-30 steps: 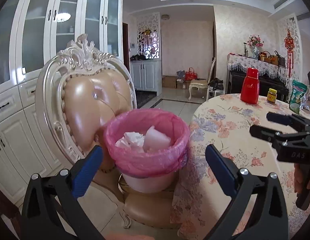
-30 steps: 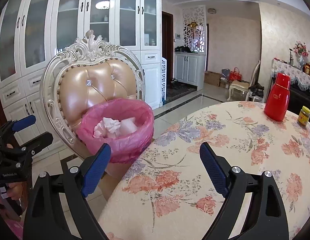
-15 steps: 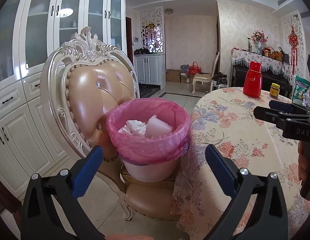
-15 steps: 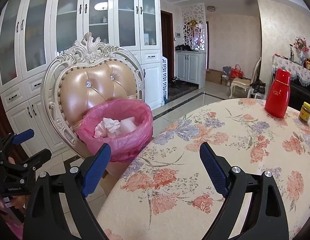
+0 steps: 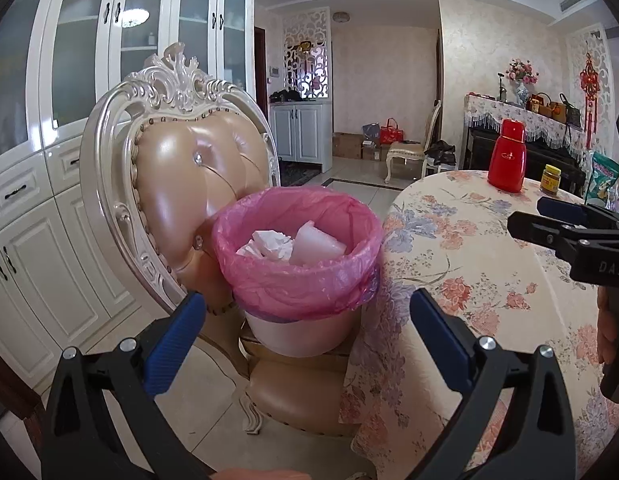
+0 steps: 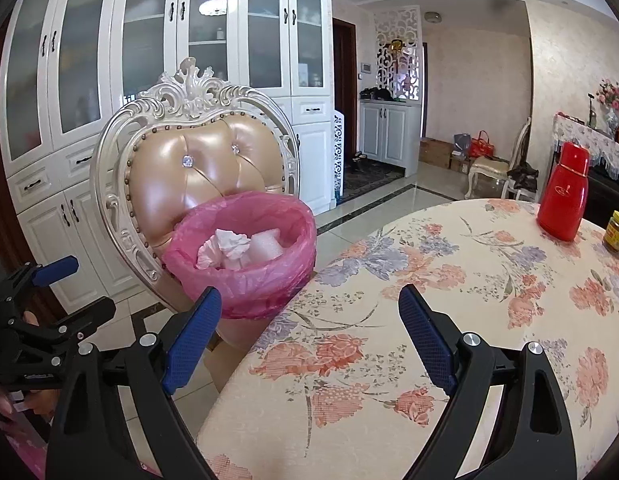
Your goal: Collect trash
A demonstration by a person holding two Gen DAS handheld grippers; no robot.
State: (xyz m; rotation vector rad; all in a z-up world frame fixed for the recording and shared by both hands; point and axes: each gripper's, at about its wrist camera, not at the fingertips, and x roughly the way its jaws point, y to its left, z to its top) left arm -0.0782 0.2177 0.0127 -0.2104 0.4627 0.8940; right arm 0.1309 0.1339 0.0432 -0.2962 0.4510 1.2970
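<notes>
A white bin with a pink liner (image 5: pixel 301 280) stands on the seat of an ornate chair (image 5: pixel 181 184), beside the table. White crumpled tissue (image 5: pixel 269 242) and a pale foam piece (image 5: pixel 315 242) lie inside it. The bin also shows in the right wrist view (image 6: pixel 245 264). My left gripper (image 5: pixel 305 332) is open and empty, just in front of the bin. My right gripper (image 6: pixel 309 332) is open and empty, over the table's near edge, to the right of the bin. Each gripper shows in the other's view.
A round table with a floral cloth (image 6: pixel 449 300) fills the right. On its far side stand a red thermos (image 6: pixel 563 194), a small yellow-lidded jar (image 6: pixel 615 232) and a green snack bag (image 5: pixel 601 176). White cabinets (image 5: pixel 49 160) line the left wall.
Both grippers have pulled back a little and risen slightly, so the bin and chair sit lower and smaller in view. Both stay open and empty.
</notes>
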